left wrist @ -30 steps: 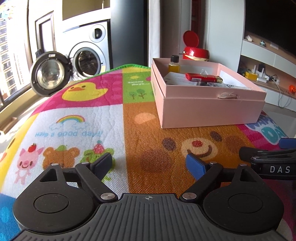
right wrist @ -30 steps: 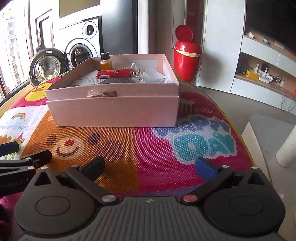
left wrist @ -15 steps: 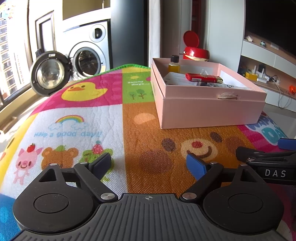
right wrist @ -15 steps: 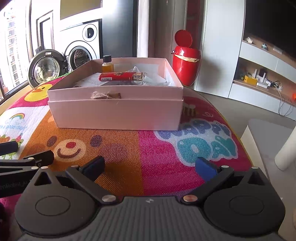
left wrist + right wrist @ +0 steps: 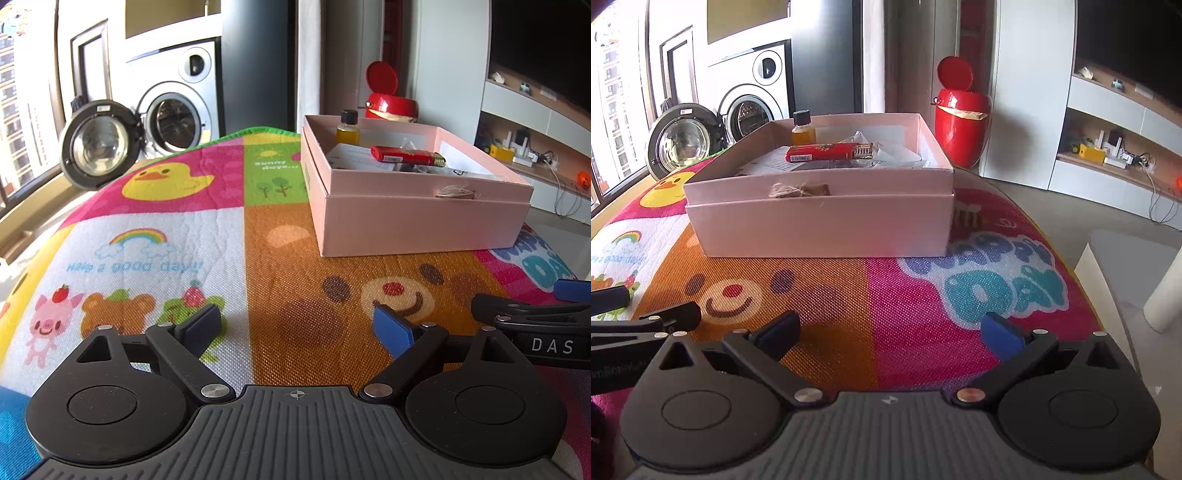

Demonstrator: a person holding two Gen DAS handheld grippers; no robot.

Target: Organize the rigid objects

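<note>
Right gripper (image 5: 890, 332) has edged nearer the open pink cardboard box (image 5: 820, 225); both claws spread, empty. Approach level, clearing the rim.

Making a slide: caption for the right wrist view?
Open right gripper faces a pink box on a play mat.

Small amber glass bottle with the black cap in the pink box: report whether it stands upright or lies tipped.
Upright. The small amber glass bottle stands at the pink cardboard box's far corner, black cap on top.

Probably a home: washing machine (image 5: 173, 110), children's play mat (image 5: 155, 236), red bin (image 5: 960, 122).
</note>
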